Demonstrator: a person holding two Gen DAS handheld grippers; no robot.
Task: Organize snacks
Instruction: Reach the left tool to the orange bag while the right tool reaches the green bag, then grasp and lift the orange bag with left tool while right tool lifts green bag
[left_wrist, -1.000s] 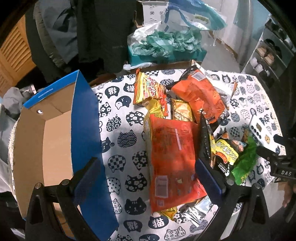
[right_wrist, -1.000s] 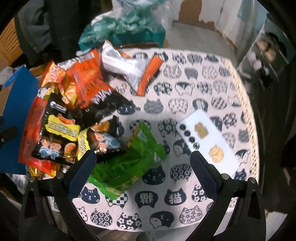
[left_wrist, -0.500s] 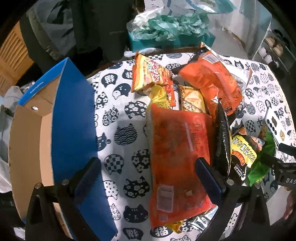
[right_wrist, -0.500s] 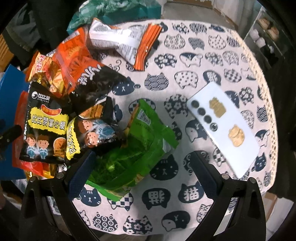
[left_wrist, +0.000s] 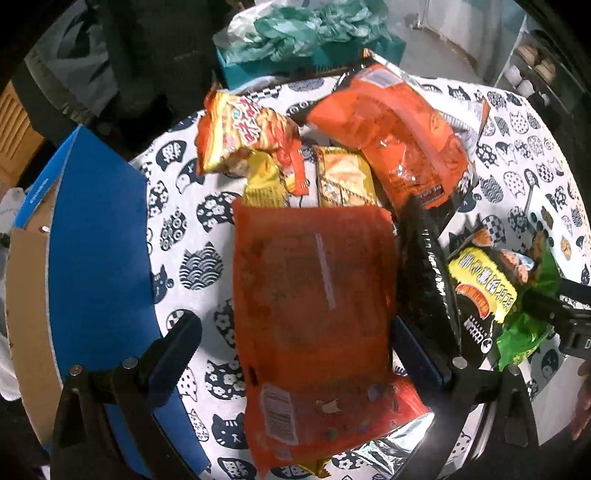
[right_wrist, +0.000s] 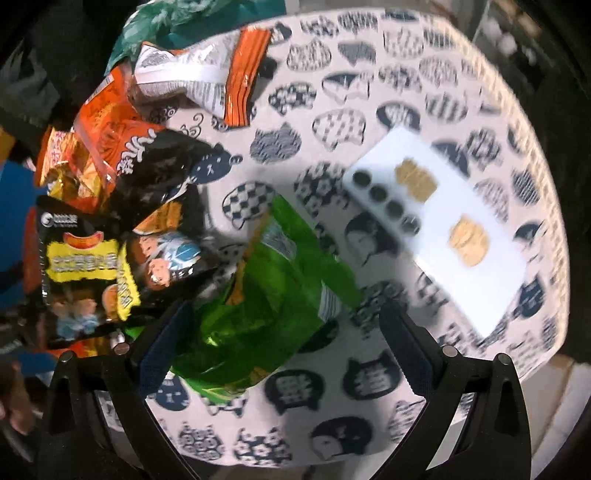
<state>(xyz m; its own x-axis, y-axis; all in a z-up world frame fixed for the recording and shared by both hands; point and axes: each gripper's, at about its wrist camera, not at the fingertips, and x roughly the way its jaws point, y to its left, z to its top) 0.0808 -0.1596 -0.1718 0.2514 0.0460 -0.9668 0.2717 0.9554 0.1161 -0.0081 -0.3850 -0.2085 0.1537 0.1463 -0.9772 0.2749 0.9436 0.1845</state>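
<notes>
We see both grippers' jaws spread: left gripper (left_wrist: 295, 354) over a flat crinkly orange packet (left_wrist: 314, 295), right gripper (right_wrist: 288, 332) over a glossy green bag (right_wrist: 273, 295) (creased foil).

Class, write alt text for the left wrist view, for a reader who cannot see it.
An open left gripper hangs over a large orange snack bag lying on a cat-print tablecloth. More snack packets are piled behind and to the right of it, and an open blue cardboard box stands at the left.
</notes>
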